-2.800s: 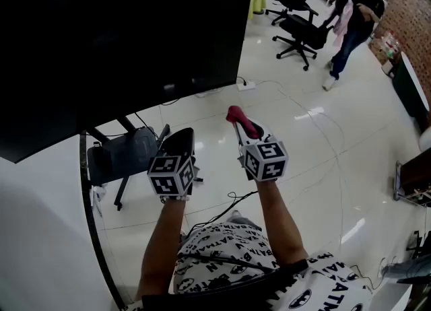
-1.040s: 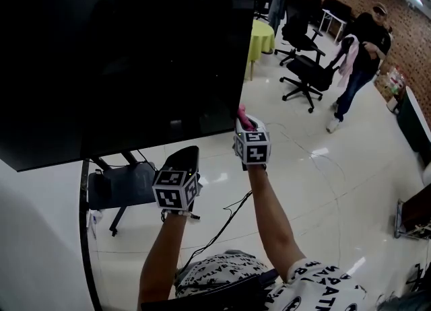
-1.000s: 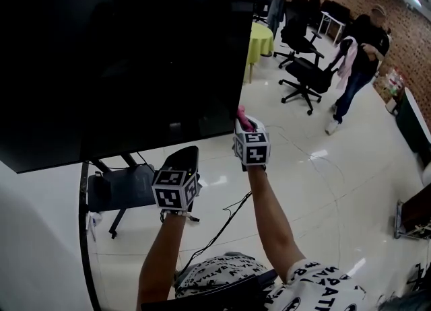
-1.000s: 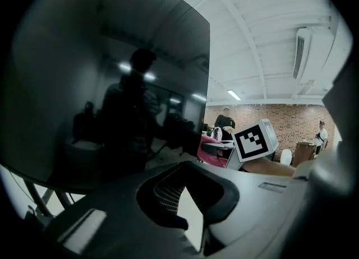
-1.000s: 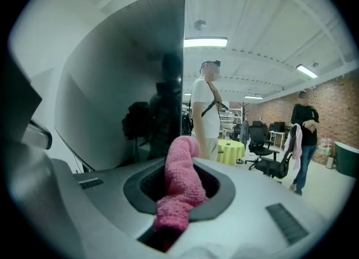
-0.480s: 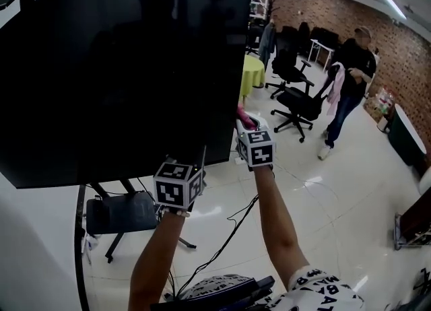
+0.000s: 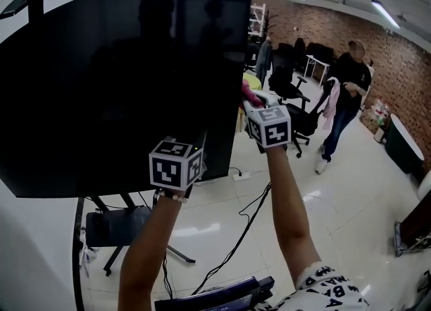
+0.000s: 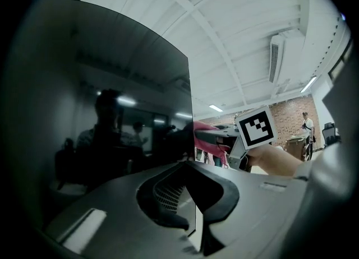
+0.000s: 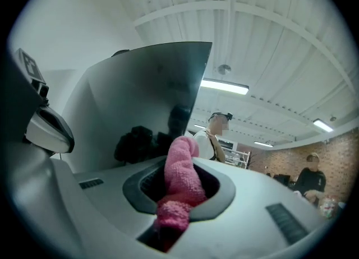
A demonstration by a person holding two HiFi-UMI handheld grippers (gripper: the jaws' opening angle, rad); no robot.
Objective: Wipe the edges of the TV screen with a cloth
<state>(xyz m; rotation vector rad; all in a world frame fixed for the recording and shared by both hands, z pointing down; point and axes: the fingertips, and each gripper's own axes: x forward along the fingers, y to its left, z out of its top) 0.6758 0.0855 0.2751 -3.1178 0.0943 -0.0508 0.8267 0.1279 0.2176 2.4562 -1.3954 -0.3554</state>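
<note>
The big black TV screen (image 7: 121, 87) fills the left of the head view, and its right edge (image 7: 245, 67) runs down the middle. My right gripper (image 7: 251, 99) is shut on a pink cloth (image 7: 249, 92), which rests against that right edge about halfway up. In the right gripper view the pink cloth (image 9: 179, 180) sticks out between the jaws toward the TV screen (image 9: 146, 101). My left gripper (image 7: 201, 145) is shut and holds nothing. It points at the lower right part of the screen, and the left gripper view shows the TV's right edge (image 8: 190, 106) just ahead.
A person (image 7: 345, 94) stands at the right near black office chairs (image 7: 296, 104). Below the screen are the TV stand's legs and a black shelf (image 7: 111, 225). A cable (image 7: 236, 242) trails over the glossy white floor. A brick wall (image 7: 397, 67) lies far right.
Both grippers have risen. The right one carried the pink cloth from below the TV's lower right corner up along its right edge. The head view has tilted upward.
</note>
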